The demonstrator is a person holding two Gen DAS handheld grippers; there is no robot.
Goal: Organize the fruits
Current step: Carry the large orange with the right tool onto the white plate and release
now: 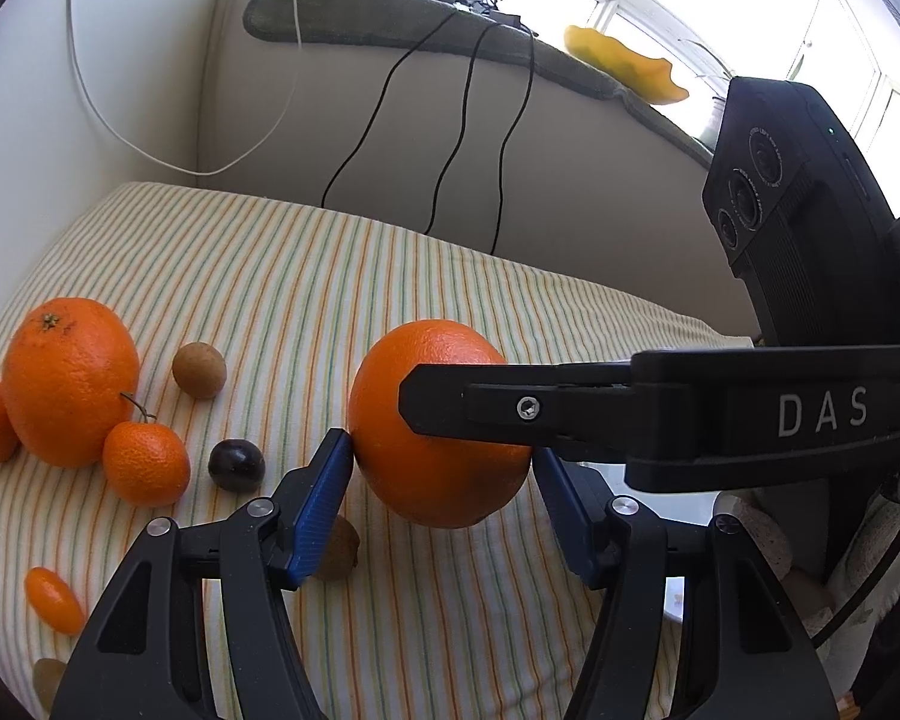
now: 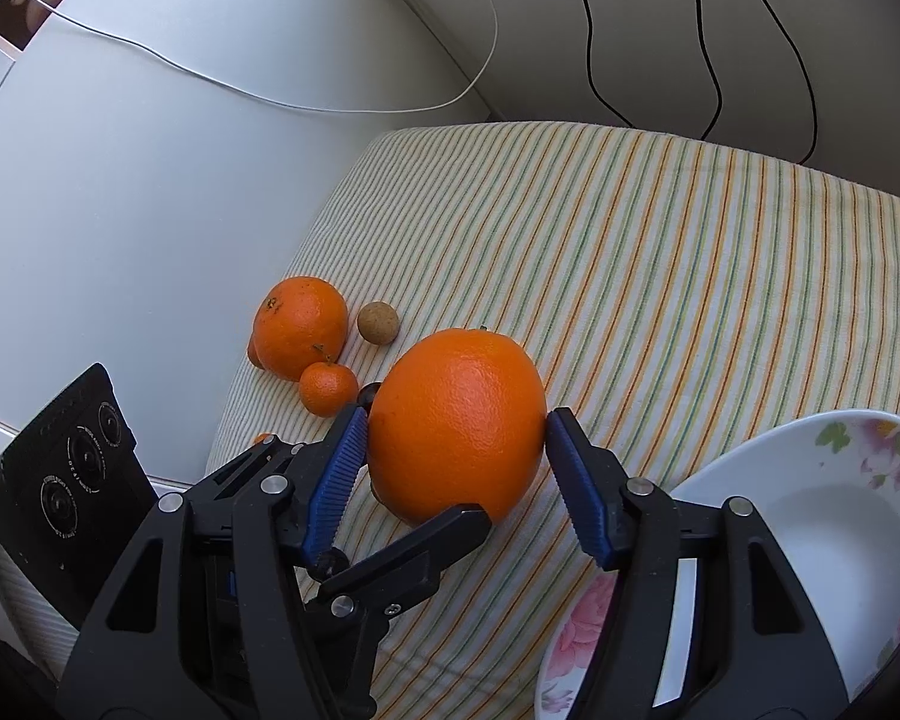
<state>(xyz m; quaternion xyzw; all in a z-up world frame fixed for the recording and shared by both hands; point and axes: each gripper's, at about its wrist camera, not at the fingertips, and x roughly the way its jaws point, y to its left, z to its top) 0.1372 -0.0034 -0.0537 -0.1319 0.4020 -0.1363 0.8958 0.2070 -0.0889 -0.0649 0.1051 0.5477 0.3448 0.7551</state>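
A large orange [image 1: 438, 426] [image 2: 456, 420] hangs above the striped cloth, pinched from two sides at once. My left gripper [image 1: 443, 468] has its blue pads against the orange's sides. My right gripper [image 2: 455, 450] also closes on it, and one of its black fingers [image 1: 510, 405] crosses the orange in the left wrist view. A second large orange [image 1: 69, 381] [image 2: 300, 324] lies at the left with a mandarin [image 1: 146, 463] [image 2: 328, 388], a brown round fruit [image 1: 199, 369] [image 2: 378, 320] and a dark plum [image 1: 236, 464].
A white floral bowl [image 2: 810, 540] sits at the lower right. A kumquat [image 1: 54, 600] and a kiwi [image 1: 339, 549] lie on the striped cloth [image 1: 390, 276]. Black cables [image 1: 462, 120] hang down the sofa back behind. A yellow object [image 1: 624, 63] lies on the ledge.
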